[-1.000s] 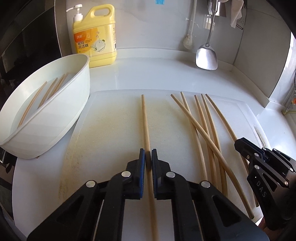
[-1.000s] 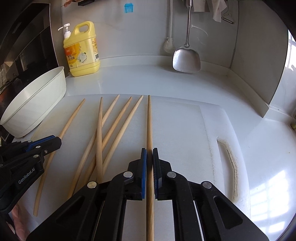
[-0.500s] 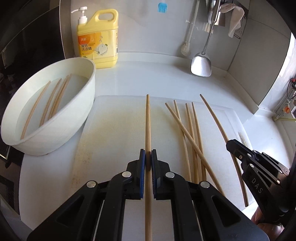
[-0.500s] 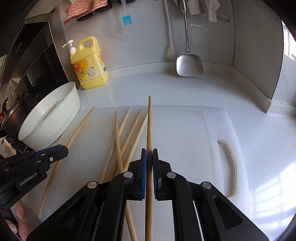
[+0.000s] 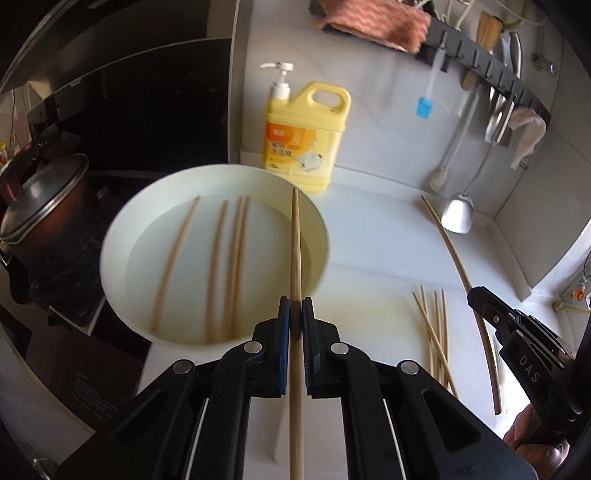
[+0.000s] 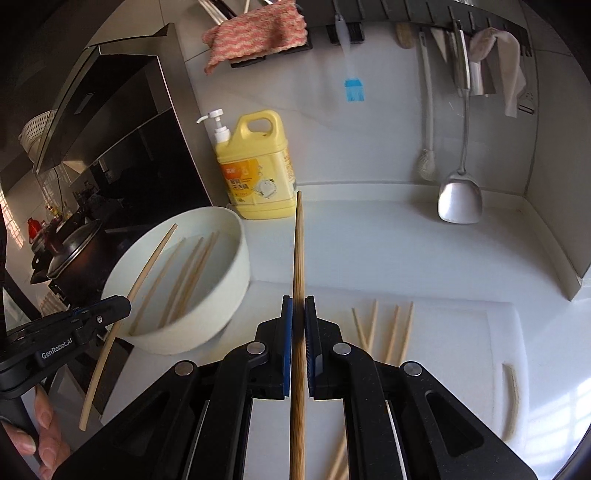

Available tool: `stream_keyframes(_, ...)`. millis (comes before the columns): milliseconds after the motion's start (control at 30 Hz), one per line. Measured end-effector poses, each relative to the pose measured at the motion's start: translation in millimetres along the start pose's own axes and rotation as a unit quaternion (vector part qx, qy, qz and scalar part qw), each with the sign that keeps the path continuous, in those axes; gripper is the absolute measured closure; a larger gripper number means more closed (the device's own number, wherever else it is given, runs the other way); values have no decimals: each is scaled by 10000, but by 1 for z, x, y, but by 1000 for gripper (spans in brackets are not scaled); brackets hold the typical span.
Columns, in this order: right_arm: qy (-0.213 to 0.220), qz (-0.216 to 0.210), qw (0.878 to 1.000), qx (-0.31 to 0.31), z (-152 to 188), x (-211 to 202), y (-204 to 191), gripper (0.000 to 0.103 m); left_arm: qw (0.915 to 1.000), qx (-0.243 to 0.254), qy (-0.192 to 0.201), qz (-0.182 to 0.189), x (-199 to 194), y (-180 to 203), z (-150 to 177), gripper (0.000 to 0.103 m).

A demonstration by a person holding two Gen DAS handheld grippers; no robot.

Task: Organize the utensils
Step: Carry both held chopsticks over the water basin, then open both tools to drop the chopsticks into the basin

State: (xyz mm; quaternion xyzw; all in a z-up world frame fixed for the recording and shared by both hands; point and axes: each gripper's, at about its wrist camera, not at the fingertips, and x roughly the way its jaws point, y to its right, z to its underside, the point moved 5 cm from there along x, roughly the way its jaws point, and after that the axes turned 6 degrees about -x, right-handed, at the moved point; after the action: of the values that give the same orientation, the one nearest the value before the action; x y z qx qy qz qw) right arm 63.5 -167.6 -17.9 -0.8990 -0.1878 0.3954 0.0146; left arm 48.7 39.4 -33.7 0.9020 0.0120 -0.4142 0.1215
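My left gripper (image 5: 295,306) is shut on a wooden chopstick (image 5: 295,251) whose far half hangs over the white bowl (image 5: 114,236). Several chopsticks (image 5: 221,266) lie in the water inside that bowl. My right gripper (image 6: 298,304) is shut on another chopstick (image 6: 298,243), held in the air and pointing at the yellow detergent bottle (image 6: 258,173). In the right wrist view the left gripper (image 6: 123,304) with its chopstick (image 6: 140,280) hovers at the bowl's (image 6: 236,266) near-left side. Several chopsticks (image 6: 384,325) rest on the white cutting board (image 6: 480,332).
A yellow detergent bottle (image 5: 303,144) stands against the back wall. A steel spatula (image 6: 460,199) and a brush hang from the wall rail, with a striped cloth (image 6: 258,33) above. A dark lidded pot (image 5: 44,214) sits on the stove to the left. A person's fingers (image 6: 44,439) grip the left tool.
Both grippers rose off the cutting board, each lifting its chopstick. The left one swung leftward, so its chopstick now reaches over the bowl. The loose chopsticks stayed on the board.
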Motion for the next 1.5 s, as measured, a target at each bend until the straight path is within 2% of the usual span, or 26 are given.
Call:
stream_keyframes(267,-101,-349,9993,-61,-51,72,-94,97,9999,-71,-55,-120,35,-92,-62,96)
stream_keyframes(500,-423,-453,9981,35,-65,135,-145,97,9989,22,-475,51,85,-126,-84,96)
stream_keyframes(833,-1202,-294,9917,352,-50,194,-151,97,9946,190,-985,267,135,-140,-82,96)
stream_keyframes(1200,-1755,-230,9829,515,-37,217,-148,97,9881,246,-1504,212,160,-144,-71,95)
stream_keyframes(1333,-1848,-237,9811,517,-34,222,-149,96,9875,239,-1542,212,160,-145,-71,94)
stream_keyframes(1367,-1835,-223,9814,516,-35,222,-149,95,9879,257,-1520,185,158,-145,-71,93)
stream_keyframes(1400,-1822,-210,9817,507,-35,221,-149,95,9882,276,-1502,146,157,-146,-72,87)
stream_keyframes(1467,-1768,-162,9830,475,-37,216,-149,94,9888,246,-1470,106,153,-149,-74,73)
stream_keyframes(1500,-1733,-144,9837,467,-38,213,-148,89,9893,216,-1443,88,151,-151,-75,65)
